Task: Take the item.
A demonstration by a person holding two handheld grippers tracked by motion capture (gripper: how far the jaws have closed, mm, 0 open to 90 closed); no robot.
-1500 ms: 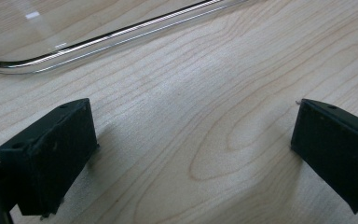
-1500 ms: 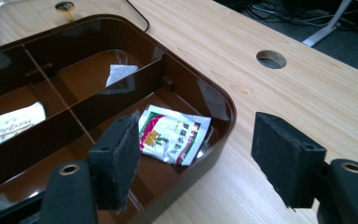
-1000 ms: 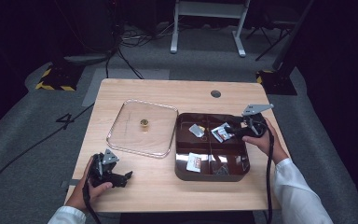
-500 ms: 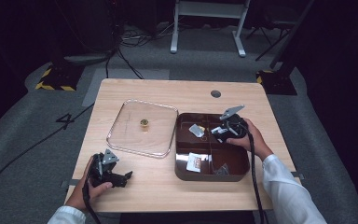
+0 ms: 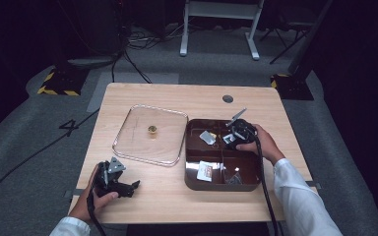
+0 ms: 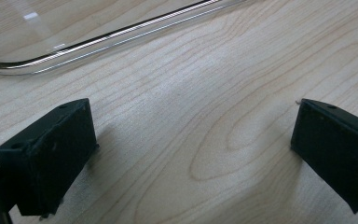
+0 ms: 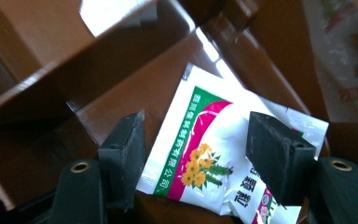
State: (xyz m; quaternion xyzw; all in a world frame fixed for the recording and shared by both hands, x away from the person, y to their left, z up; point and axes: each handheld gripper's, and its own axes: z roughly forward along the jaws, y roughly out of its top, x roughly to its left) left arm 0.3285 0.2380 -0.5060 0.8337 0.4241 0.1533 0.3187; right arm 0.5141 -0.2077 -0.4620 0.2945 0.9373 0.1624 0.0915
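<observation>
A dark brown divided box (image 5: 192,172) stands on the table's right half with several small packets in its compartments. My right gripper (image 5: 230,139) (image 7: 196,156) is down inside a rear compartment, open, its jaws either side of a white packet (image 7: 214,154) with green and pink print and yellow flowers. Another silver packet (image 5: 206,137) lies to its left, and a white one (image 5: 205,171) in the front left compartment. My left gripper (image 5: 128,186) (image 6: 191,144) rests open on the bare wood near the table's front left, nothing between its jaws.
A clear shallow tray (image 5: 150,134) (image 6: 98,42) lies left of the box with a small brass-coloured object (image 5: 152,129) in it. A round cable hole (image 5: 227,99) sits near the table's (image 5: 177,206) far edge. A dark item (image 5: 235,177) lies in the box's front right compartment.
My right gripper has moved left from the box's far right edge into a rear compartment, down over the white packet. The left gripper has stayed put.
</observation>
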